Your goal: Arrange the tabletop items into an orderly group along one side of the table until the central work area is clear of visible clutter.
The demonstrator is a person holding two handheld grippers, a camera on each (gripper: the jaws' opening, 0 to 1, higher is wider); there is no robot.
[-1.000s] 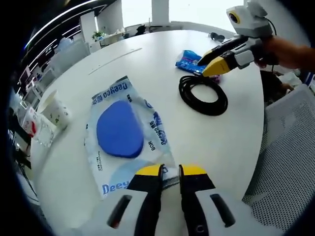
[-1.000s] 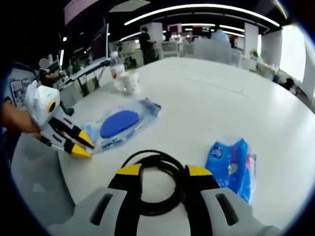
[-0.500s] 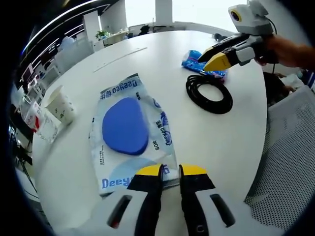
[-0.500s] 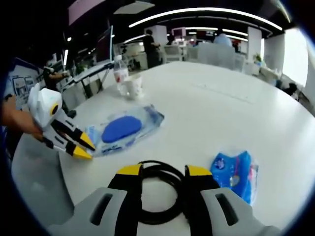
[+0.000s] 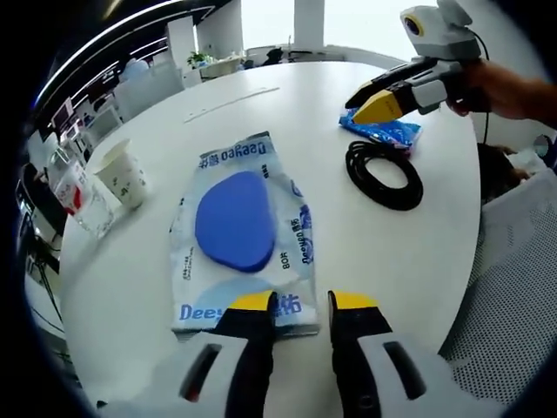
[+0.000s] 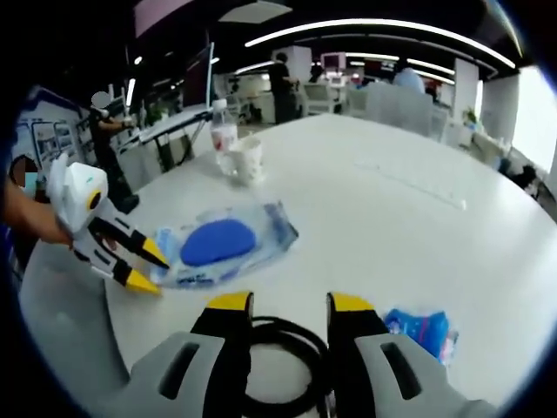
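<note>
Left gripper view: yellow-tipped left gripper (image 5: 300, 302) low at the near table edge, jaws parted by a narrow gap, nothing between them, tips just at the near end of the clear plastic packet with the blue oval pad inside (image 5: 242, 228). Packet flat on the round white table (image 5: 174, 305), lengthwise away from the camera. Left of it, a white paper cup (image 5: 124, 173) and a clear plastic bottle with a red label (image 5: 74, 193), side by side near the table's left edge. To the right, a coiled black cable (image 5: 384, 173), and just beyond it a crumpled blue snack bag (image 5: 383, 131). Above that bag, the right gripper (image 5: 372, 100), held by a hand (image 5: 507, 89), pointing left. Grey mesh chair (image 5: 515, 287) off the right edge.

Right gripper view: right gripper (image 6: 285, 303) with jaws moderately apart and empty, over the black cable coil (image 6: 280, 357). Blue bag (image 6: 419, 331) just right of the right jaw. Packet with blue pad (image 6: 222, 244) farther ahead on the left, left gripper (image 6: 141, 266) at its near end. Cup (image 6: 245, 159) and bottle (image 6: 224, 134) well beyond, by the far edge. Office desks and people in the background.
</note>
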